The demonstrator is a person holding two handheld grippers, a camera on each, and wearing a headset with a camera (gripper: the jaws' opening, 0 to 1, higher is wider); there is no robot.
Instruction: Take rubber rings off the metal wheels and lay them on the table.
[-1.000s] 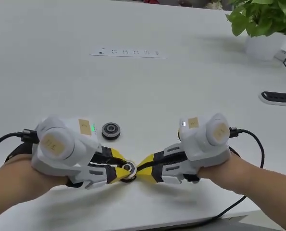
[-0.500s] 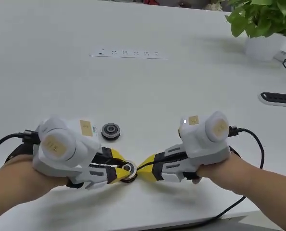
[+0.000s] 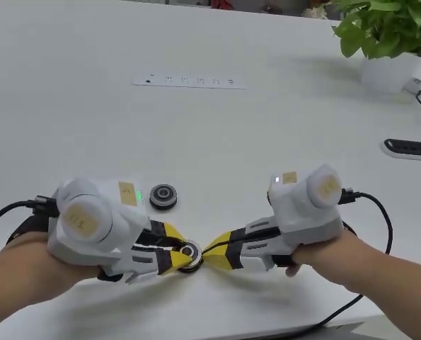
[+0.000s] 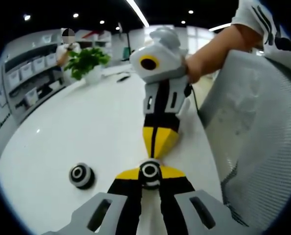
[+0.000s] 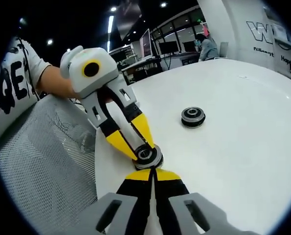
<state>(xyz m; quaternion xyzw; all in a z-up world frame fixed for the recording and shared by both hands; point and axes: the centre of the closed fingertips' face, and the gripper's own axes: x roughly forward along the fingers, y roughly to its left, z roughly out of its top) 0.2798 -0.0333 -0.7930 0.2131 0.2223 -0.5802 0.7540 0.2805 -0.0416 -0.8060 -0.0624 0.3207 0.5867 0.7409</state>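
Little has shifted since the earlier frame: both grippers sit at the same spot near the table's [image 3: 217,134] front edge, and the small drift in the head view looks like your head, not the work.

Left gripper [image 4: 150,175]: jaws closed on the metal wheel [image 3: 189,249], one yellow tip on each side of it, just above the table. Right gripper [image 5: 154,172]: jaws drawn together, tips touching the wheel's rim at the rubber ring [image 5: 159,157]. You cannot tell from here whether any rubber is nipped between them. Spare wheel [image 3: 163,196] lies flat on the table just behind the left gripper, ring still on.

Step in hand, as judged: peel the ring off the held wheel.
- Keep the left clamp firm on the metal, not on the rubber, or the ring will be pinned.
- Catch only the ring's edge with the right tips, then pull outward and roll it over the rim.
- Pull slowly, since a stretched ring may snap off the tips.
- Lay it flat on open table.
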